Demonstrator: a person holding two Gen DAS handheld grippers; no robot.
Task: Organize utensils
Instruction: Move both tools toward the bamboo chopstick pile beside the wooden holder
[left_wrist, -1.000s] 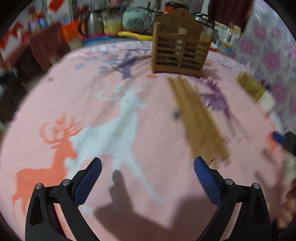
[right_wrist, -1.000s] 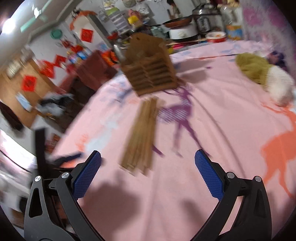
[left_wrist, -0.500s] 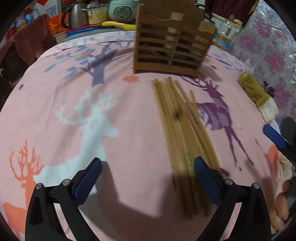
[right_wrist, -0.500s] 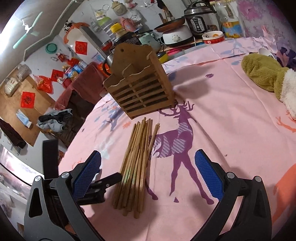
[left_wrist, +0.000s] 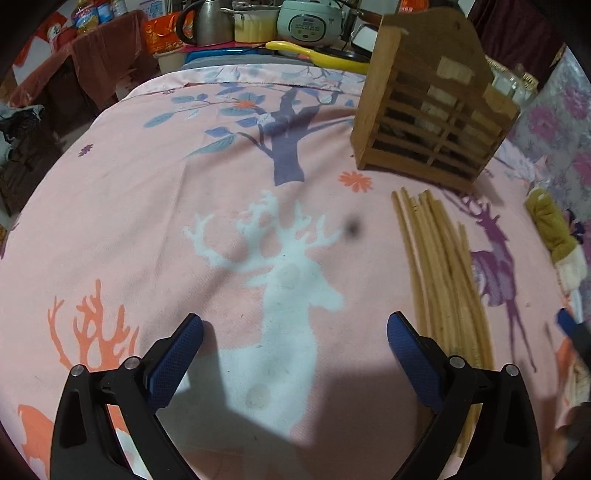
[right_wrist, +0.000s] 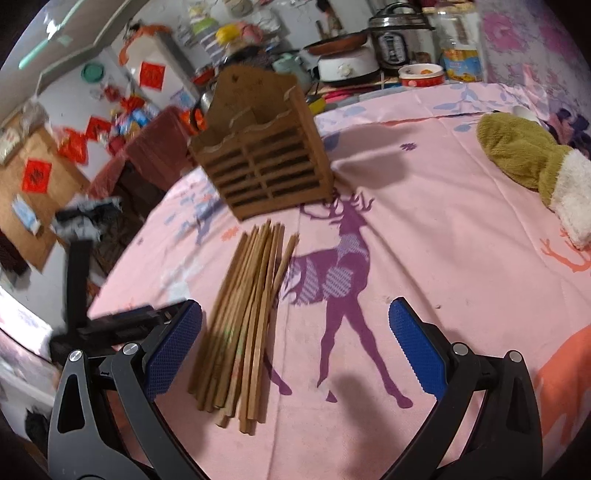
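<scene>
Here, a bundle of wooden chopsticks (right_wrist: 247, 317) lies loose on the pink deer-print tablecloth (right_wrist: 443, 240), just near of the slatted wooden holder (right_wrist: 264, 166). Left gripper (left_wrist: 293, 360) and right gripper (right_wrist: 295, 354) hover released, holding nothing. Sorting looks unstarted.

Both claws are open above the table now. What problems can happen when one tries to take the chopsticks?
The chopsticks lie packed in one loose bundle, so the open right claw may grab several or scatter them. The wooden holder stands free on soft cloth and could tip if bumped.
</scene>
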